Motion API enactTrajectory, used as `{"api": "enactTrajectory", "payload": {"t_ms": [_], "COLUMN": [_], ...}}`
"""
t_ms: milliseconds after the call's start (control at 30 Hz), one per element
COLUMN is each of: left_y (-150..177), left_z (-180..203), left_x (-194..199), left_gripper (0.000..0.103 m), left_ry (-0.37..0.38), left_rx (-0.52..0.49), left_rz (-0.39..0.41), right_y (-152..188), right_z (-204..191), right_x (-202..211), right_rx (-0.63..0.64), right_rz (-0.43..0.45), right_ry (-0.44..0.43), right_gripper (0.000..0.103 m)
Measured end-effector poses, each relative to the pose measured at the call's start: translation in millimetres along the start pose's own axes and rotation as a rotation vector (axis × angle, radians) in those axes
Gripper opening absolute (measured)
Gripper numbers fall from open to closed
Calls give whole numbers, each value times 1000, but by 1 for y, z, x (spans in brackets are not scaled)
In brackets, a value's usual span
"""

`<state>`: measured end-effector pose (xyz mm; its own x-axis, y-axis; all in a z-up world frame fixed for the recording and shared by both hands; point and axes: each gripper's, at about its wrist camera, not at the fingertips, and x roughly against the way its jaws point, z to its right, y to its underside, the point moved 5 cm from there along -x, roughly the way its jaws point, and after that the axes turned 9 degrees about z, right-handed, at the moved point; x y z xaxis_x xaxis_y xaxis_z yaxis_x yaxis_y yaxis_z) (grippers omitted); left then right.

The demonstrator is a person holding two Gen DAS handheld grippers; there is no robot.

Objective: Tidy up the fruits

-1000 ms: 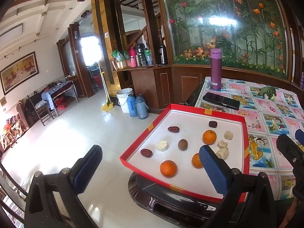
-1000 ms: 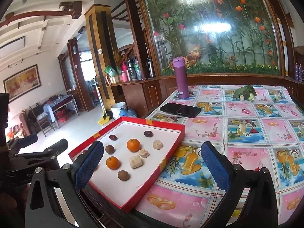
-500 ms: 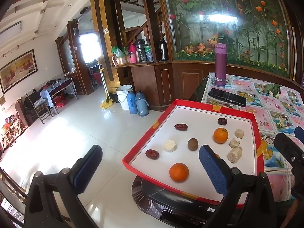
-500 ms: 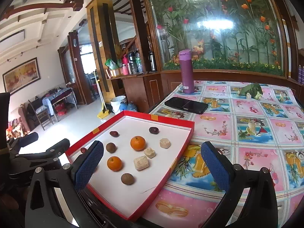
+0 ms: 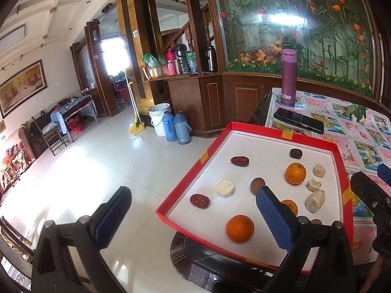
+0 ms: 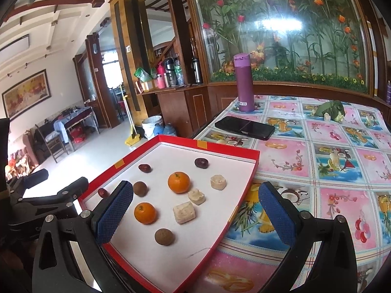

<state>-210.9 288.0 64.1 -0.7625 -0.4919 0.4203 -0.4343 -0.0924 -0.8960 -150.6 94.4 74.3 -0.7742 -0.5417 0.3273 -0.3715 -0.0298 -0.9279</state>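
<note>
Fruits sit loose in the red tray (image 6: 244, 196) at the table (image 6: 342, 171) edge: oranges (image 6: 178, 182), dates (image 5: 239, 161), brown balls. Left gripper (image 5: 193, 216) and right gripper (image 6: 195, 210) both hang wide apart, holding nothing.

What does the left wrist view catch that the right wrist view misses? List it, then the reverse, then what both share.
Only the left wrist view shows the whole orange nearest the tray's front edge, the white chunk beside the red dates, and two floor thermoses.

Only the right wrist view shows the brown round fruit unobstructed.

Both share the red tray, purple bottle, black phone, and open, empty claws: left claw, right claw.
</note>
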Motion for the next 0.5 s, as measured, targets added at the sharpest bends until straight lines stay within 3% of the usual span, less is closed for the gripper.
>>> {"api": "enactTrajectory", "payload": {"t_ms": [500], "left_y": [0], "left_z": [-4], "left_x": [-12], "left_gripper": [103], "left_ry": [-12], "left_rx": [9], "left_rz": [-24], "right_y": [2], "right_z": [-7], "right_x": [-12], "right_rx": [21], "right_rz": [-8], "right_ry": [-8], "right_gripper": [103]}}
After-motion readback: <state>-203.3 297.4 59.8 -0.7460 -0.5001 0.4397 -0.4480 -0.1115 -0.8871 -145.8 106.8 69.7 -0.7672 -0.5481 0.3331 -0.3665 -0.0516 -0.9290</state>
